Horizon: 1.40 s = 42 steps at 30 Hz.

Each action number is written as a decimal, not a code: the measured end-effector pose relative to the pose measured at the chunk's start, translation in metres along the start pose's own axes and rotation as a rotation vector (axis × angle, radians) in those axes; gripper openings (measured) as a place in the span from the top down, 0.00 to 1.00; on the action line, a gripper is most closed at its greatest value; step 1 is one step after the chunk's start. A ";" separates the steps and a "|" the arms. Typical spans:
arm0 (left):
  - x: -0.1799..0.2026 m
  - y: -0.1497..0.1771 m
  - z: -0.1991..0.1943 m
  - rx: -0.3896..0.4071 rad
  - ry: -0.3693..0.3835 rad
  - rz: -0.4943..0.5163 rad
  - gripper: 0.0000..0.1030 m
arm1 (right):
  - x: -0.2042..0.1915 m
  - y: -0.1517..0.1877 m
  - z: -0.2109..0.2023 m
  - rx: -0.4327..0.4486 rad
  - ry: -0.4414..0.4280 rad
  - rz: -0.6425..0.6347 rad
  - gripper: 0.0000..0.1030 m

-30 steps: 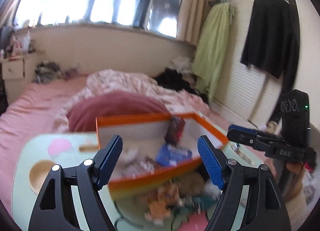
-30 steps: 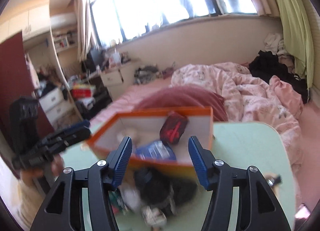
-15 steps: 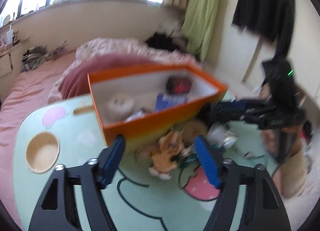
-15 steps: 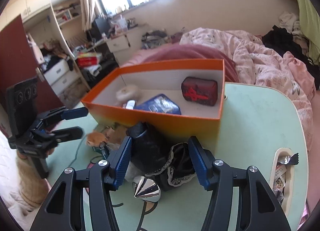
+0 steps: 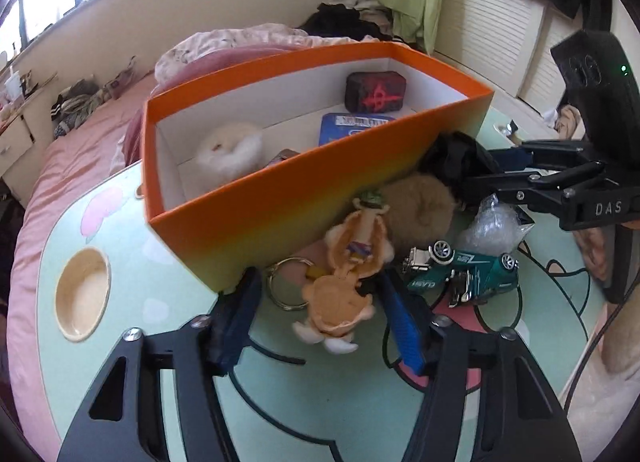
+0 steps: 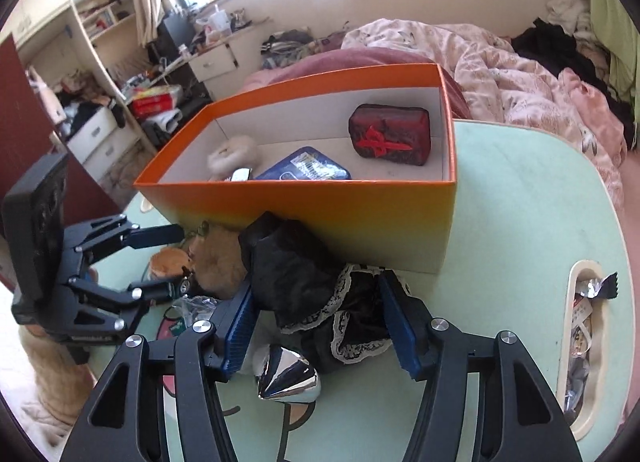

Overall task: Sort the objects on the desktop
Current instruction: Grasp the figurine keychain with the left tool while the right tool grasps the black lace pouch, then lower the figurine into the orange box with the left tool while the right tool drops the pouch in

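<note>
Behind the pale green tabletop (image 5: pixel 168 294) a pink bed with rumpled bedding fills the room under a bright window. On the tabletop stands an orange cardboard box with a white inside (image 5: pixel 320 198), holding a dark red embossed case (image 5: pixel 375 91), a blue flat tin (image 5: pixel 352 127) and a white fluffy puff (image 5: pixel 230 148). Against the box's near wall lies the loose pile: an orange plush keychain figure with a metal ring (image 5: pixel 344 286), a brown furry pompom (image 5: pixel 418 208), a teal toy car (image 5: pixel 466 276), a clear crinkled bag (image 5: pixel 494 224), a black lace-trimmed cloth (image 6: pixel 316 286) and a shiny silver cone (image 6: pixel 286 376). The left gripper (image 5: pixel 320 316) straddles the plush figure at medium width, its jaws having just been closing, pads not yet pressing it. The right gripper (image 6: pixel 320 322) stands half open around the black cloth, apparently without squeezing. Compared with a second ago, both grippers have tilted downward and come lower, so the pile now fills the views where the window did.
</note>
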<state>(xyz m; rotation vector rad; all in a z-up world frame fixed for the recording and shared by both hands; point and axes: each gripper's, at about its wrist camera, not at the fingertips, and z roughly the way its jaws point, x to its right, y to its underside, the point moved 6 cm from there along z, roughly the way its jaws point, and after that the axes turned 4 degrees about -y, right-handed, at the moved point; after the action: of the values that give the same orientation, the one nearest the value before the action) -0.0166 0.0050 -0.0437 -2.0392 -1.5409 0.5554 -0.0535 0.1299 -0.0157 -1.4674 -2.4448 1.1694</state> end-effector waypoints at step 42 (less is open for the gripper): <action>-0.052 -0.061 -0.063 0.524 0.259 -0.333 0.69 | 0.016 -0.067 -0.065 0.534 -0.362 0.217 0.66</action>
<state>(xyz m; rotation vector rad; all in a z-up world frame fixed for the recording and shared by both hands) -0.0381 -0.0418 0.0448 -1.3685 -1.3624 0.4788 -0.0850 0.1620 0.0680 -1.4653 -1.9281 2.0889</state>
